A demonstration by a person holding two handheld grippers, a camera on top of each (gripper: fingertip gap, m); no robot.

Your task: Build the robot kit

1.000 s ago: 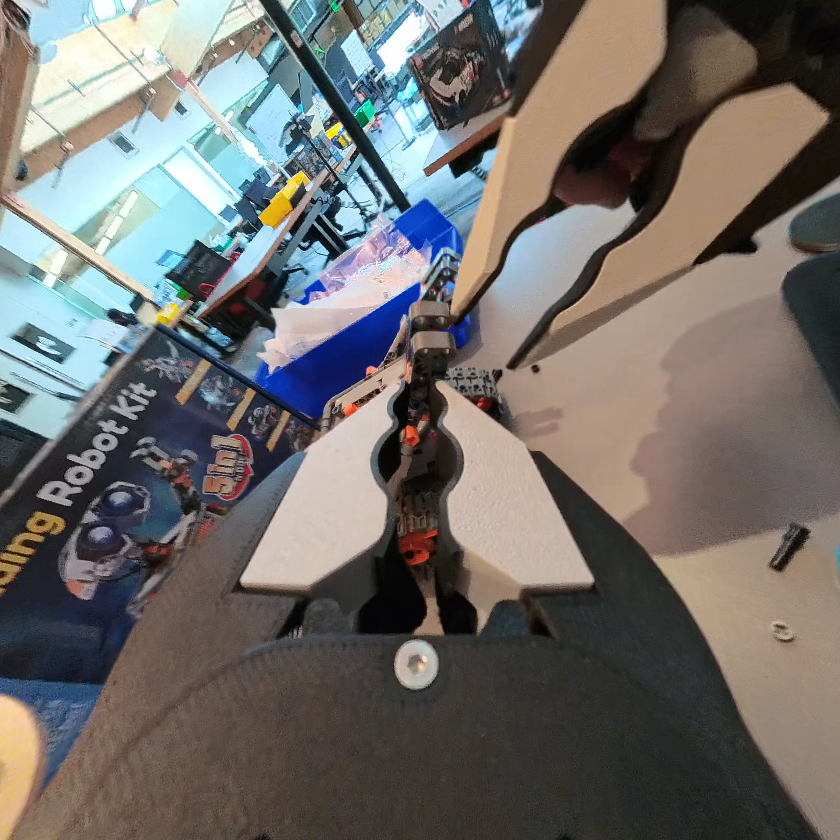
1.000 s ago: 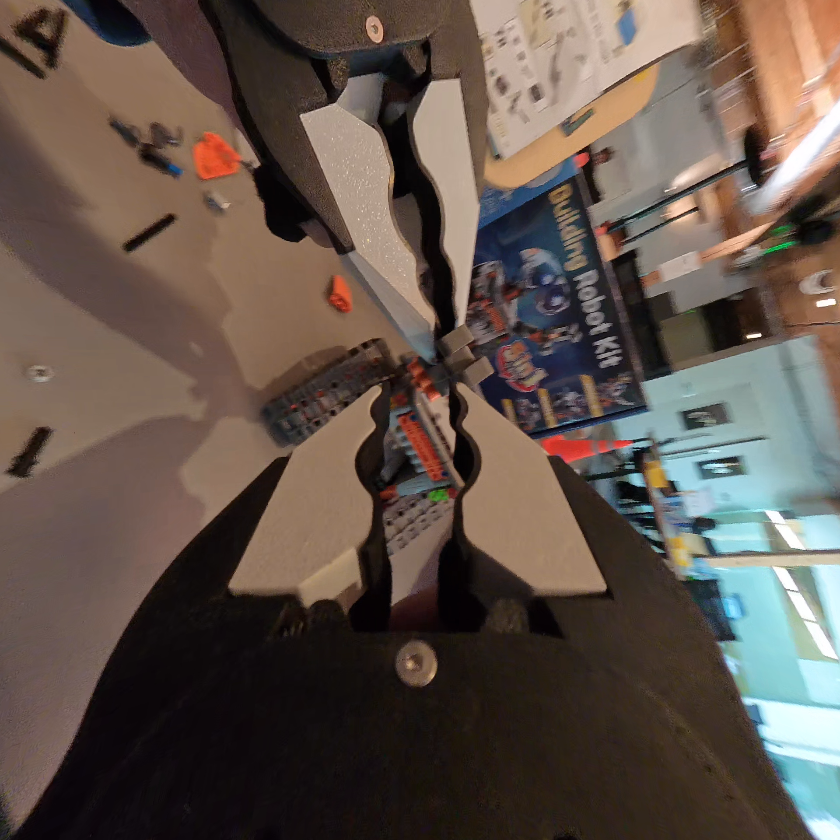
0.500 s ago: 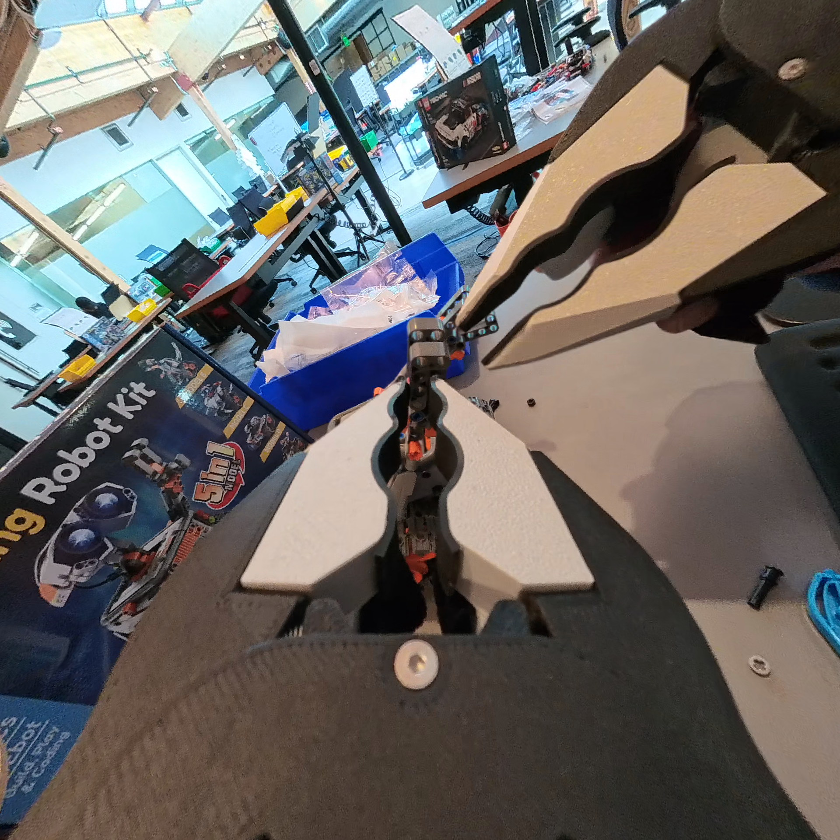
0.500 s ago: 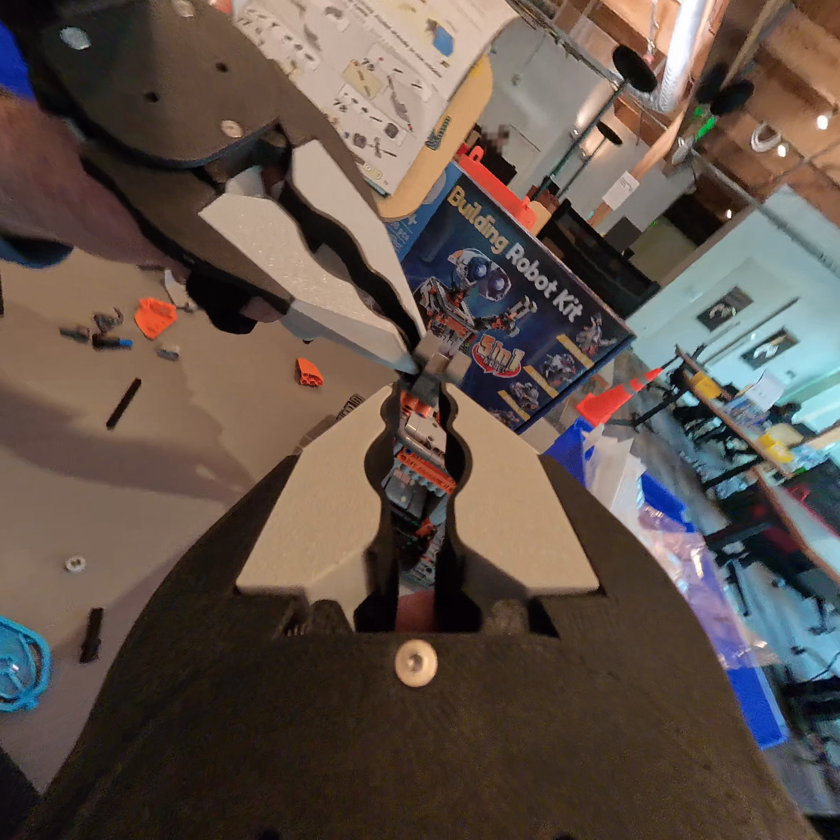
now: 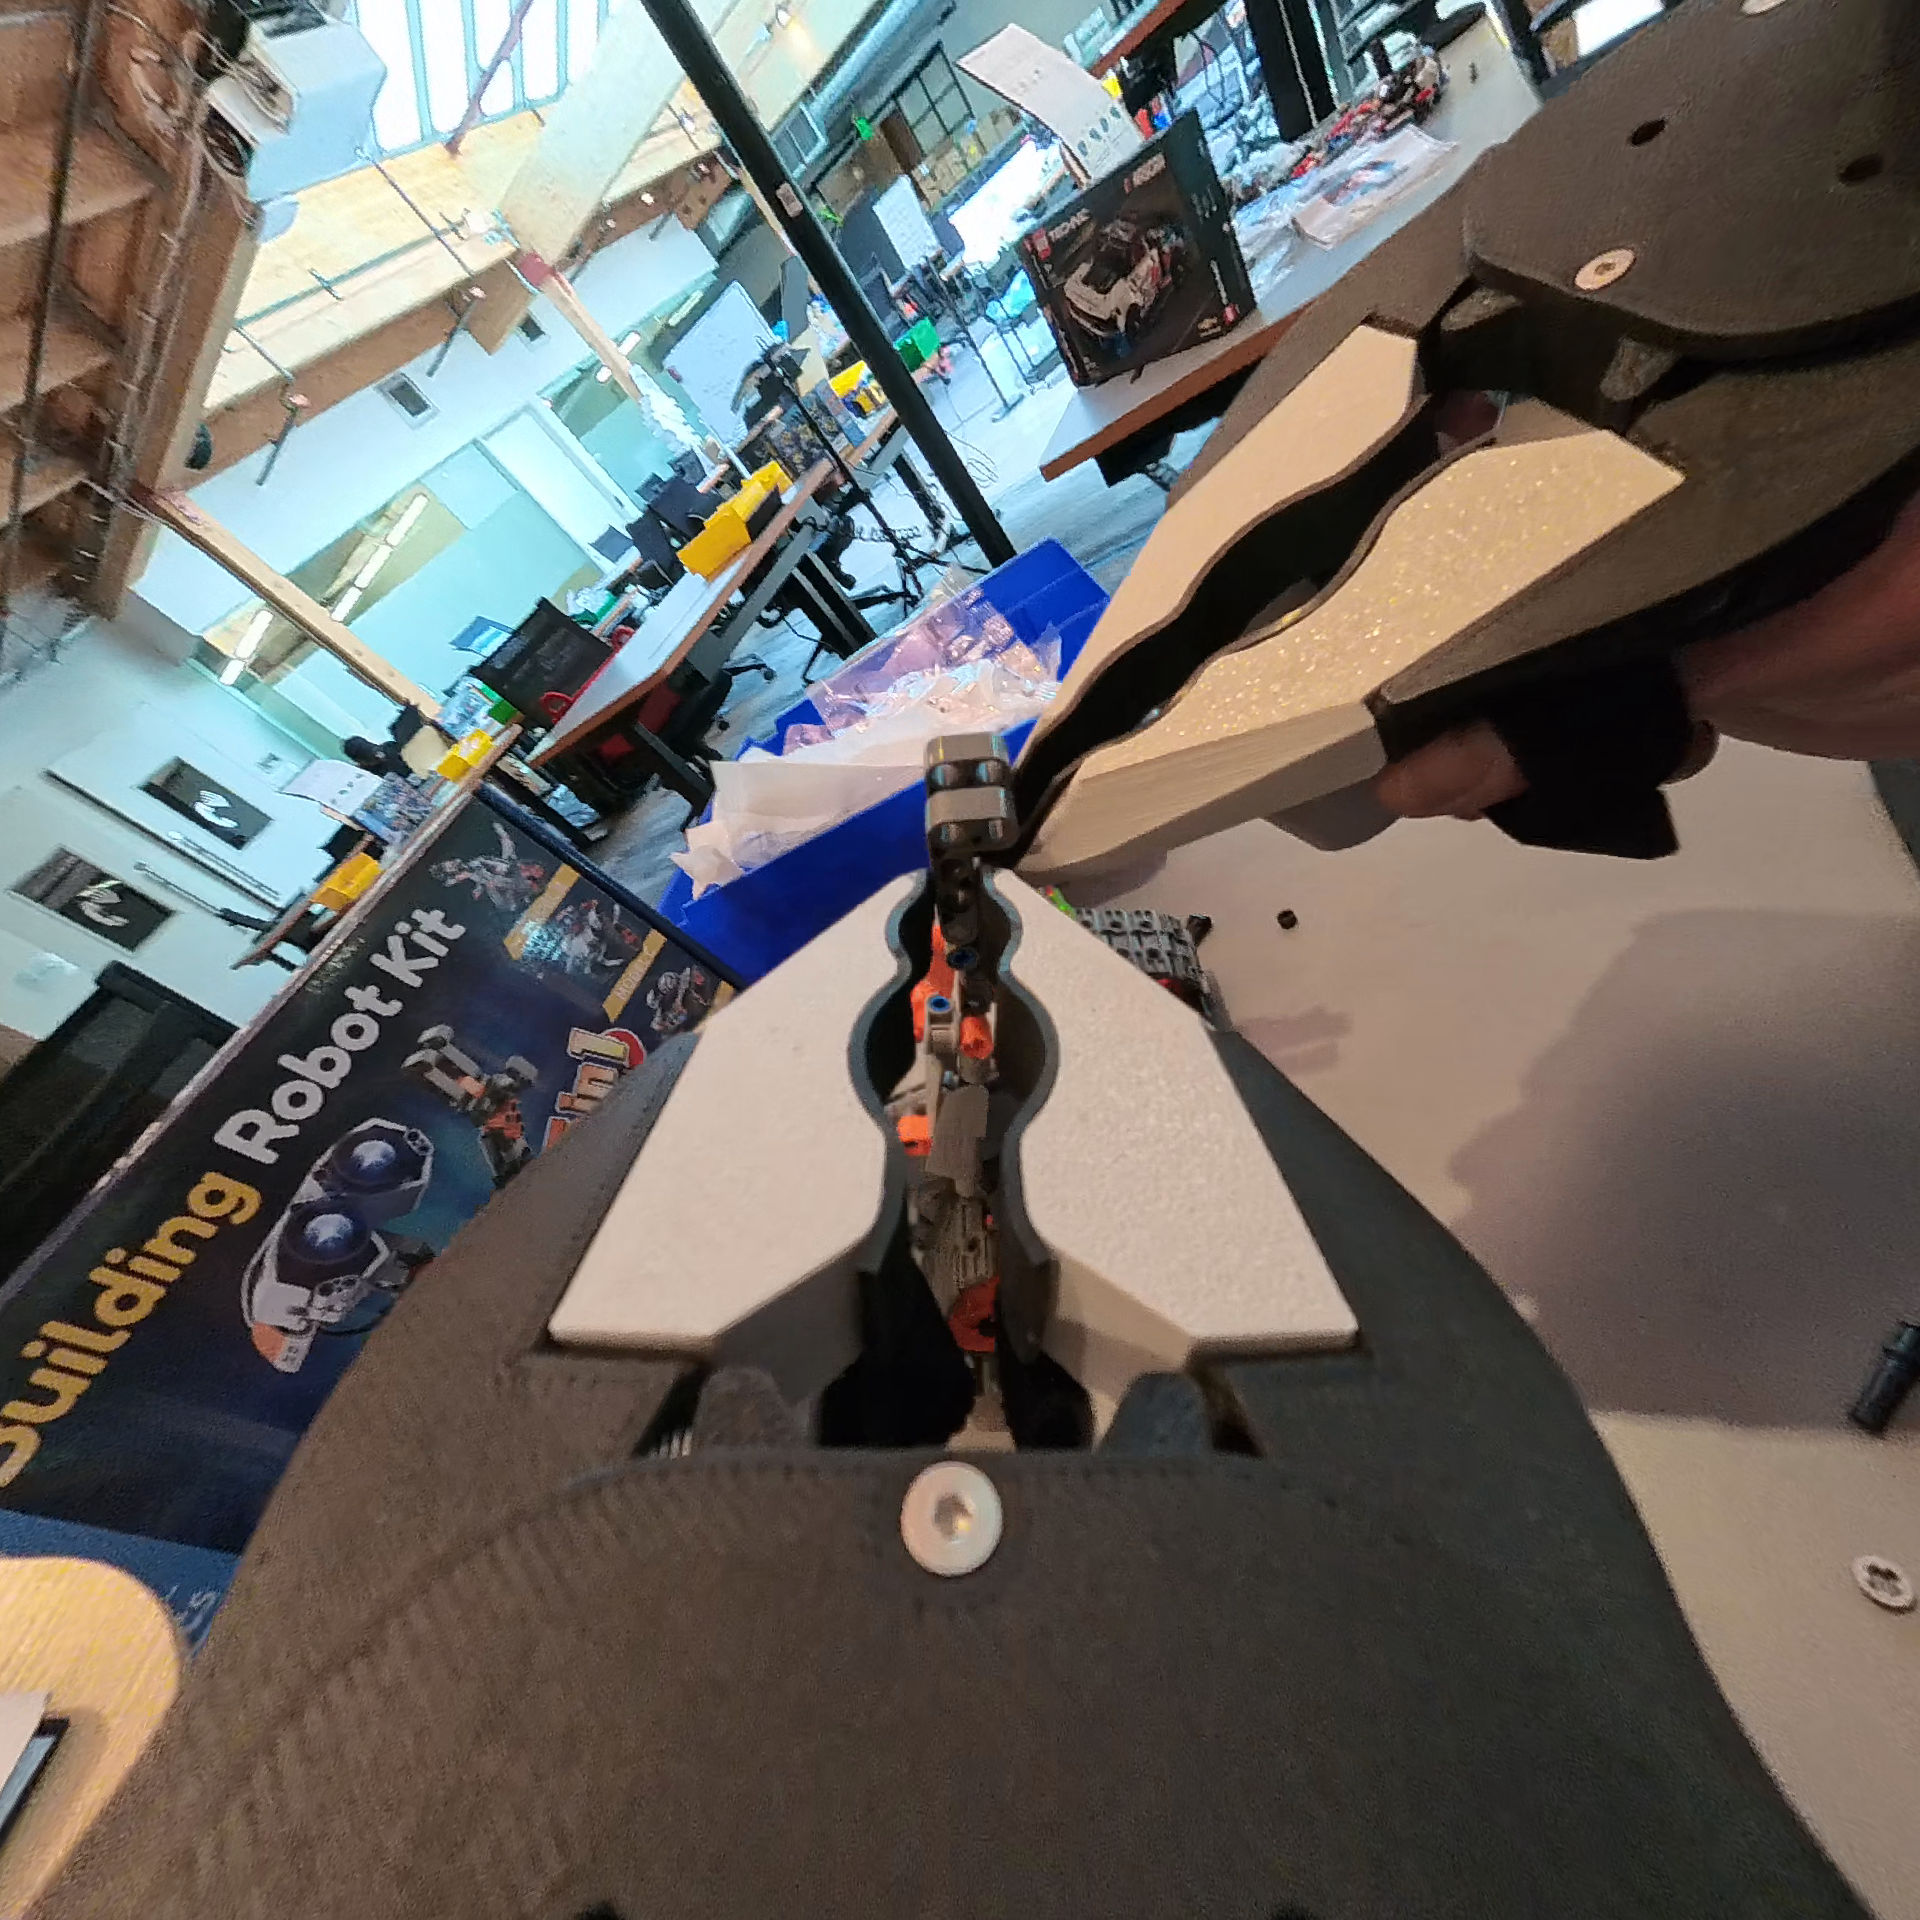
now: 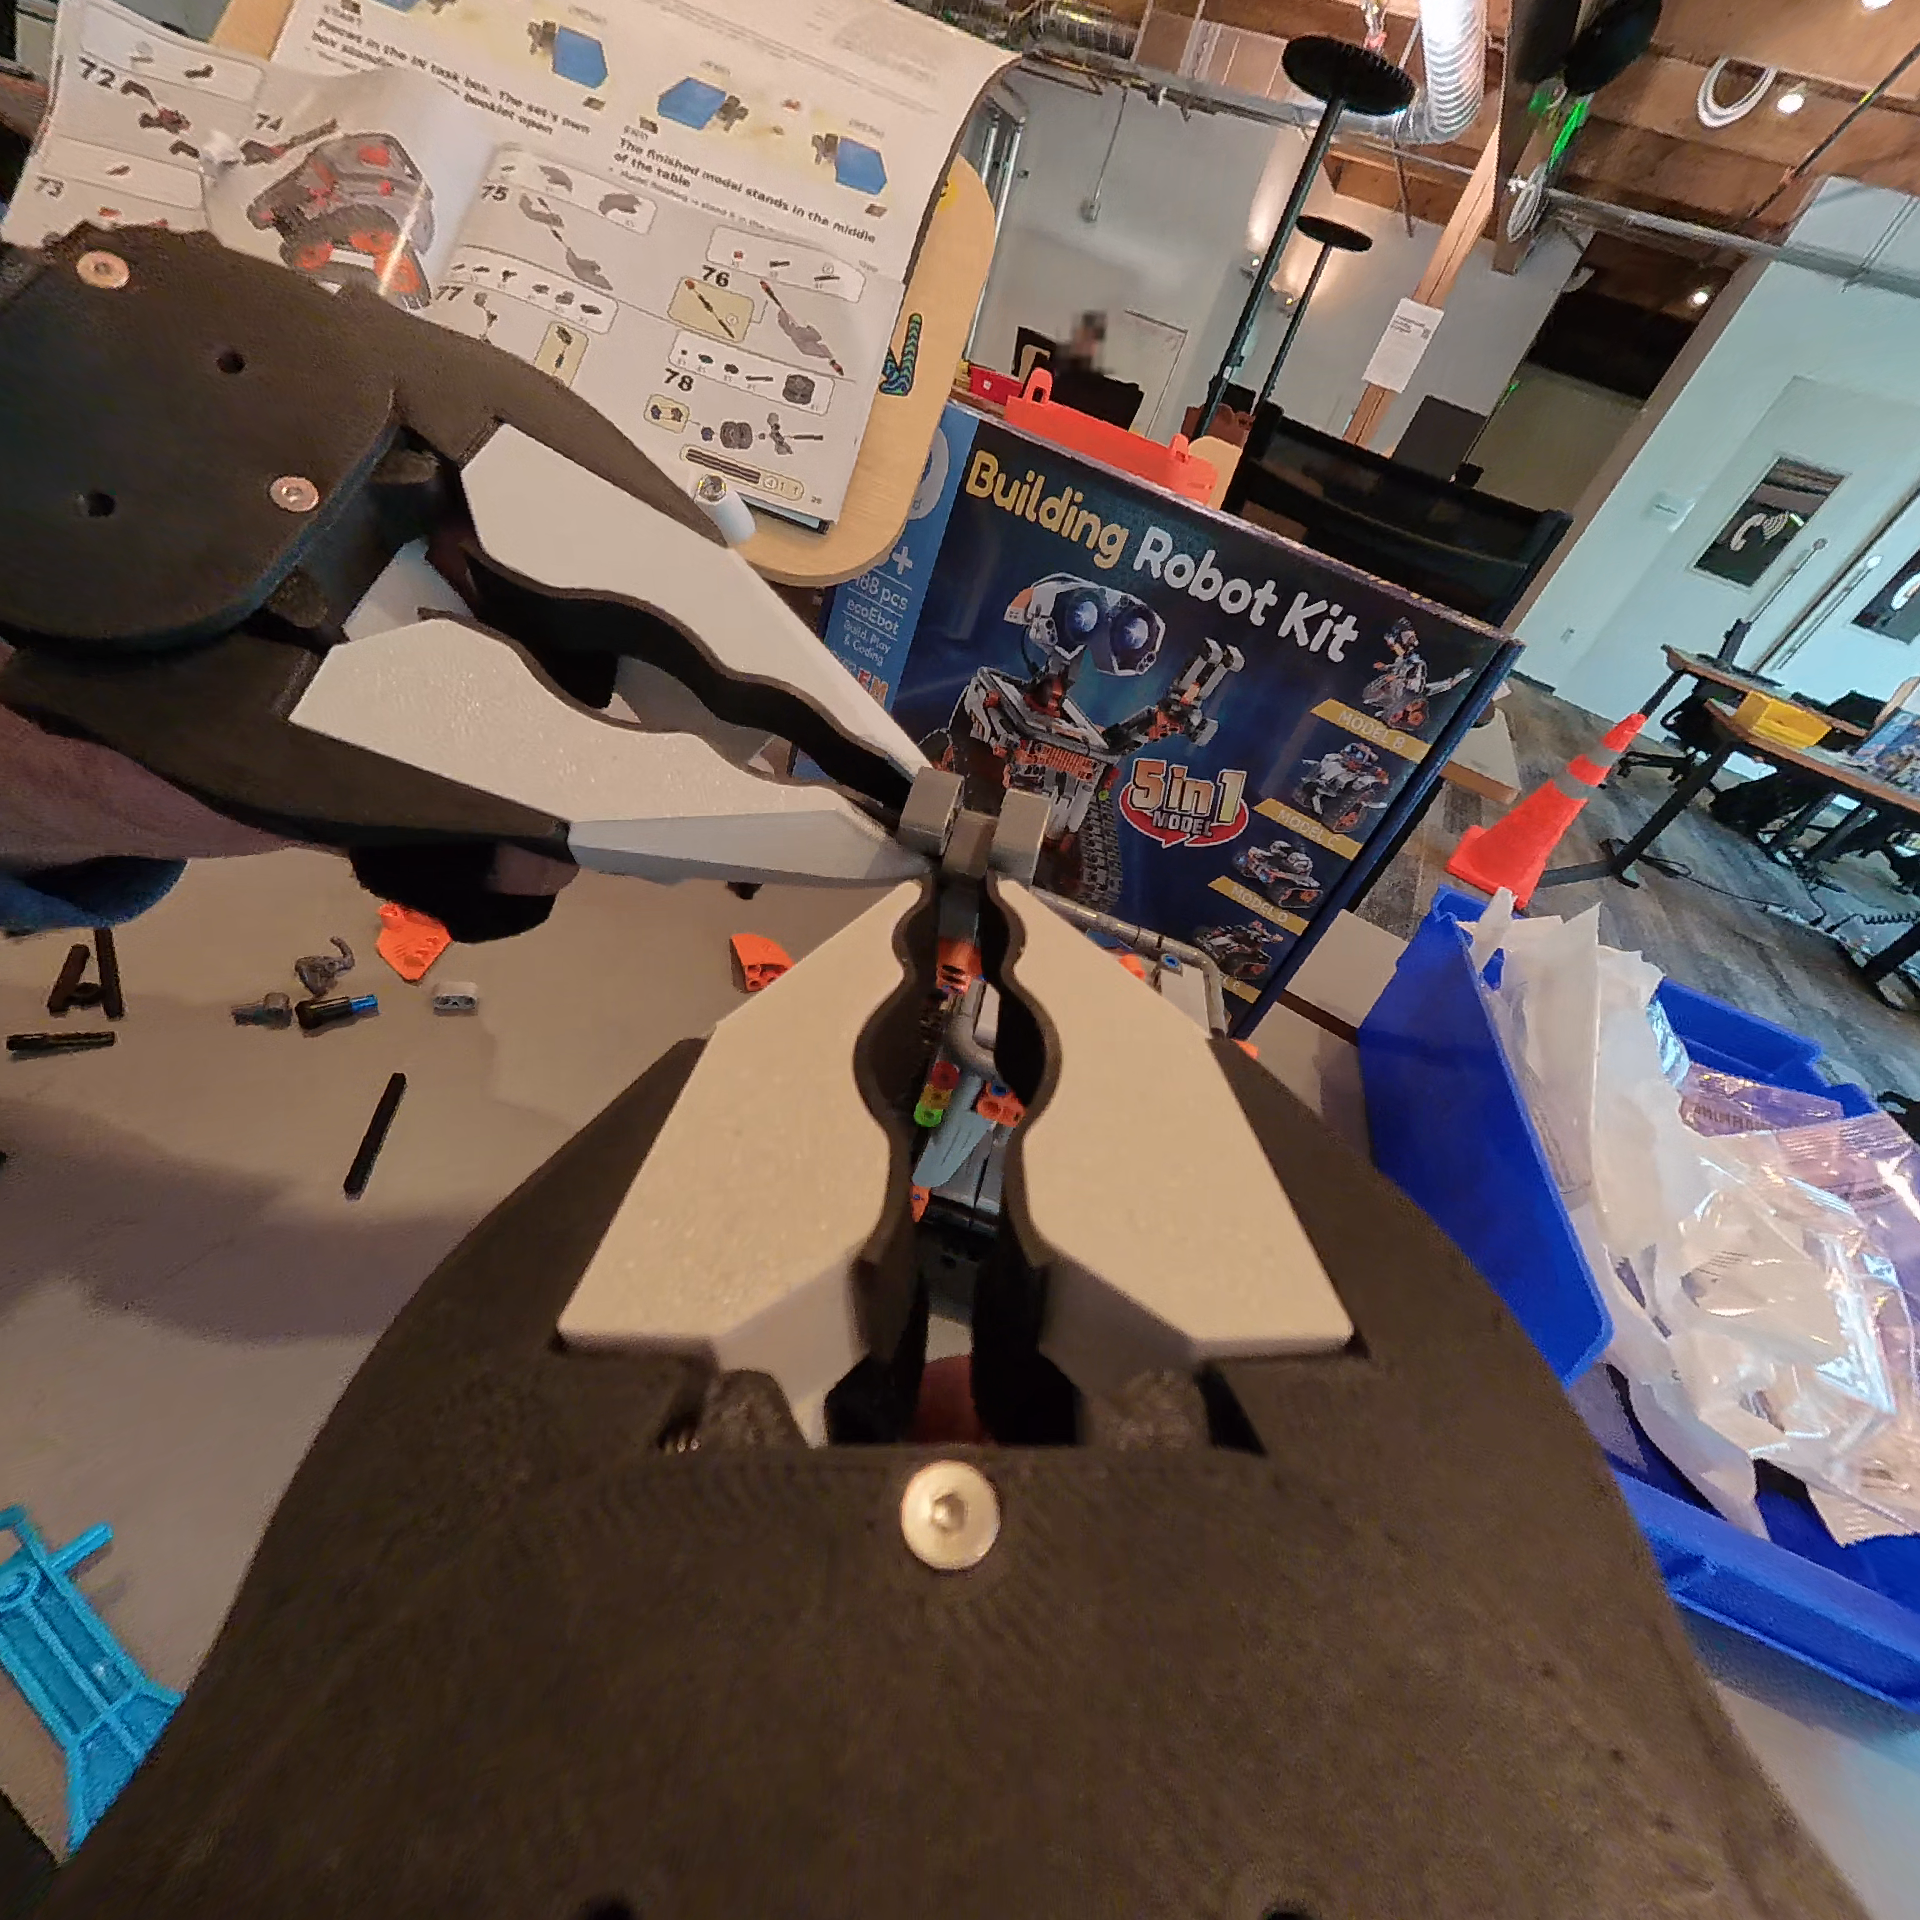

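Grey-and-orange brick model (image 5: 951,1101) has risen off the table, and the view has levelled. Left gripper (image 5: 961,904) stays clamped along its body; right gripper (image 6: 961,894) stays closed on it too, both tips meeting at the grey connector (image 5: 968,795).
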